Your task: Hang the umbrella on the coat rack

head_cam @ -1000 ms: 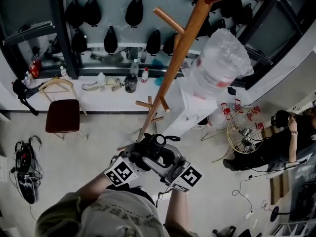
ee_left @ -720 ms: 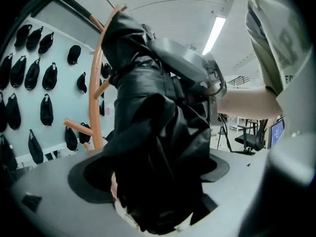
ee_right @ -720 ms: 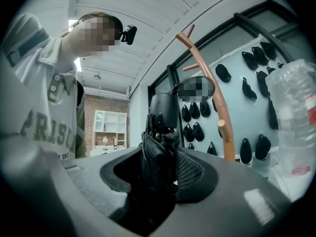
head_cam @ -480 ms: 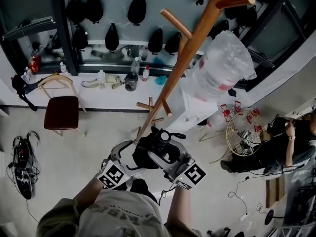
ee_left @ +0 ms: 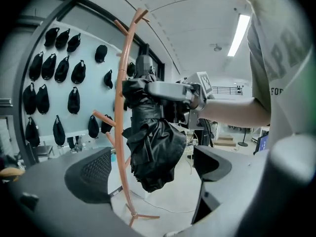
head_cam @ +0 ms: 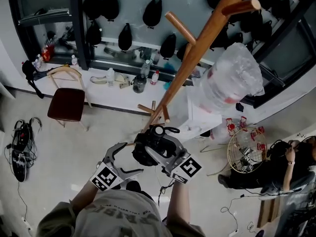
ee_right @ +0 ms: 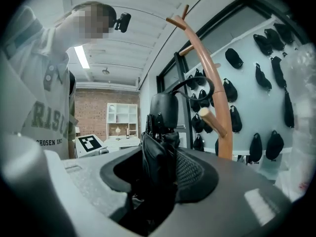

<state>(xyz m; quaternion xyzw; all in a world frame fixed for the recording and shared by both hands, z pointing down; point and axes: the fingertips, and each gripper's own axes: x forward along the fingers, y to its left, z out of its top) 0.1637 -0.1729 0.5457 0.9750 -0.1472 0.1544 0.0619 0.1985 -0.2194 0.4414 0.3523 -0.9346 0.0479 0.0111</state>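
Both hands reach out in front of the person's chest, close side by side. The left gripper (head_cam: 126, 158) tips a little down. Its 2 jaws have just been opening and now stand wide apart. The umbrella (ee_left: 150, 147) shows in the gap, but neither pad touches it. The right gripper (head_cam: 157, 152) points level, and its 2 jaws squeeze the folded black umbrella, handle up. The umbrella is just beside the wooden coat rack (head_cam: 197, 53), not yet on a peg (head_cam: 180, 27). Below is a pale floor (head_cam: 59, 152). Farther off are a brown chair (head_cam: 66, 104), a white counter (head_cam: 113, 94) with bottles (head_cam: 144, 69), and a wall with black things (head_cam: 153, 11) hanging on it.
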